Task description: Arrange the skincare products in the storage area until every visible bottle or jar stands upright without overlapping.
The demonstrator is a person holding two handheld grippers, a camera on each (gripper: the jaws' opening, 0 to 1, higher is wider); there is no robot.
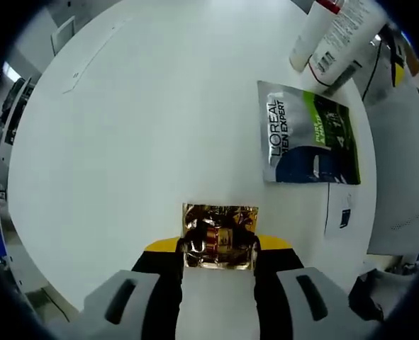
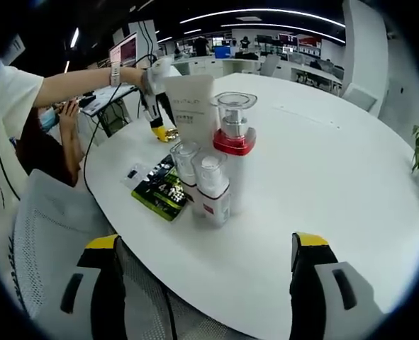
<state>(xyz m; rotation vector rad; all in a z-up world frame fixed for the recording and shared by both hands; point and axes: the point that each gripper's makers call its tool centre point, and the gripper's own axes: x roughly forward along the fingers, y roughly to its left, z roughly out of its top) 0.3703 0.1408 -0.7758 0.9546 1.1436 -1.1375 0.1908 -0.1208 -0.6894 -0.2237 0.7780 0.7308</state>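
Observation:
My left gripper (image 1: 218, 248) is shut on a small shiny gold item (image 1: 220, 236) that rests on the white table (image 1: 145, 127); I cannot tell if it is a jar or a box. A flat L'Oreal pack (image 1: 308, 134) lies to the right, with white bottles (image 1: 333, 32) beyond it. In the right gripper view, a white tube (image 2: 193, 106), a red-collared bottle (image 2: 234, 138) and two small clear-capped bottles (image 2: 213, 188) stand upright in a tight cluster, with the L'Oreal pack (image 2: 159, 190) lying flat beside them. My right gripper (image 2: 207, 244) hangs open at the table's near edge, holding nothing.
A small paper card (image 1: 340, 212) lies near the table edge by the pack. A person's hand (image 2: 135, 76) holds the left gripper (image 2: 159, 127) behind the cluster. A mesh chair (image 2: 46, 241) stands at the near edge. Desks and monitors fill the background.

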